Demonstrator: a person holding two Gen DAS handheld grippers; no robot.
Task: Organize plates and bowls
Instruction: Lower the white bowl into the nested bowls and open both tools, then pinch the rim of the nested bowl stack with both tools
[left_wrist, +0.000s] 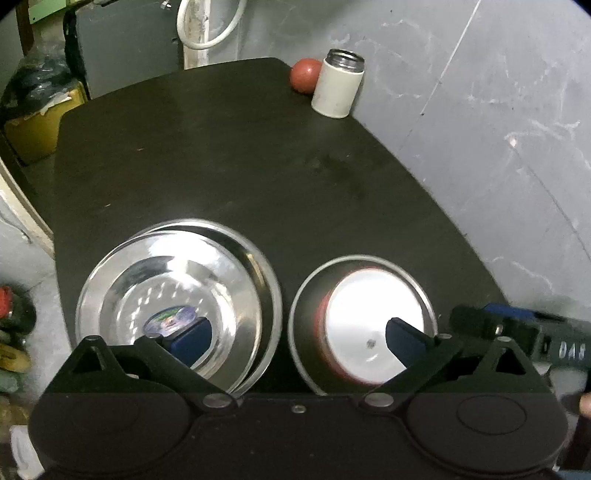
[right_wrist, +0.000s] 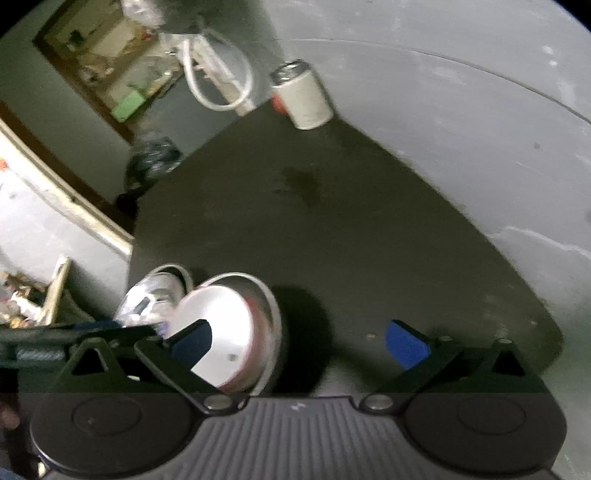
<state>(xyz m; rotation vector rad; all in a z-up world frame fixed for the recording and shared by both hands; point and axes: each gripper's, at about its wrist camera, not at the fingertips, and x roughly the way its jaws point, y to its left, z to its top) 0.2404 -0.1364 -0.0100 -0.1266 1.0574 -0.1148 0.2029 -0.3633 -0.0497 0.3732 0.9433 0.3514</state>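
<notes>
Both tools, left tool & right tool, gape wide, holding nothing, above dark surface; nested shiny steel bowls at 8 o'clock suggest stacking, red-rimmed white plate in steel dish prob. next.

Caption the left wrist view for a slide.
Open left gripper hovers over two steel plates, one holding a white bowl, on a dark table.

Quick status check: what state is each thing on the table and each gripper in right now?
Steel bowl: upright, nested in a plate, sticker inside.
Red-rimmed bowl: upright on a steel plate, empty.
Flask: upright, lid off.
Ball: resting behind the flask.
Left gripper: open.
Right gripper: open.
</notes>
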